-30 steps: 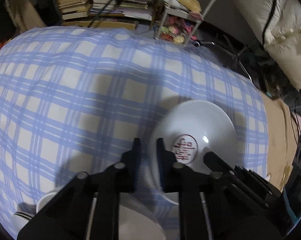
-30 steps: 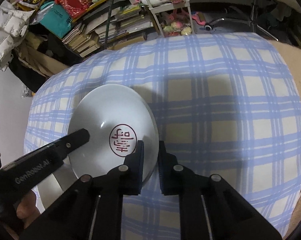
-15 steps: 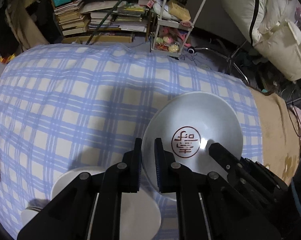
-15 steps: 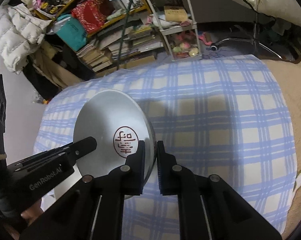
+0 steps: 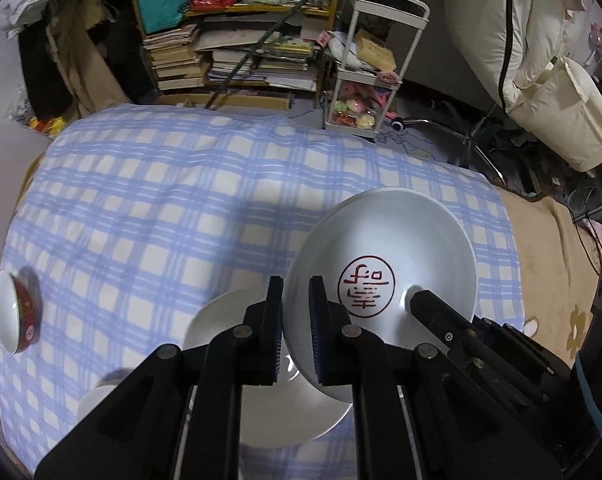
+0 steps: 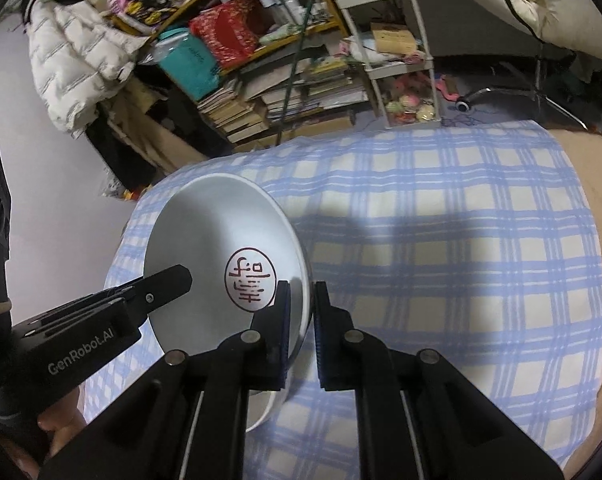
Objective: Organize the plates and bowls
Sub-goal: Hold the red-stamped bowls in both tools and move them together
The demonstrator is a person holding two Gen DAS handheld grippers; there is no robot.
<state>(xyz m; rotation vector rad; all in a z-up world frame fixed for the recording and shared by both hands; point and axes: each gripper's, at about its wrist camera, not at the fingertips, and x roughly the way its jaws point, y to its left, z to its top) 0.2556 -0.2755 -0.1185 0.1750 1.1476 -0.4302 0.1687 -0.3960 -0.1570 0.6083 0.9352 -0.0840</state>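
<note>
A white plate with a red seal [image 5: 401,240] in its middle hangs tilted above the blue checked cloth [image 5: 161,208]. My left gripper [image 5: 296,285] is shut on its left rim. My right gripper [image 6: 302,292] is shut on the opposite rim of the same plate [image 6: 205,232]. Each wrist view shows one finger of the other gripper reaching over the plate's far rim. Under the raised plate a second white plate [image 5: 221,316] lies on the cloth. A red-and-white bowl [image 5: 13,316] sits at the cloth's left edge, and a small white bowl [image 5: 97,396] is near my left gripper's body.
Beyond the cloth stand stacks of books [image 5: 229,64] and a white trolley [image 5: 365,80] with small items. A tan blanket [image 5: 549,264] borders the cloth on the right. A white padded jacket [image 6: 81,52] hangs at the back left. A hand [image 6: 61,432] holds the left gripper.
Both grippers have risen with the seal plate held between them, well off the cloth. The plate beneath it and the red-and-white bowl have come into the left wrist view.
</note>
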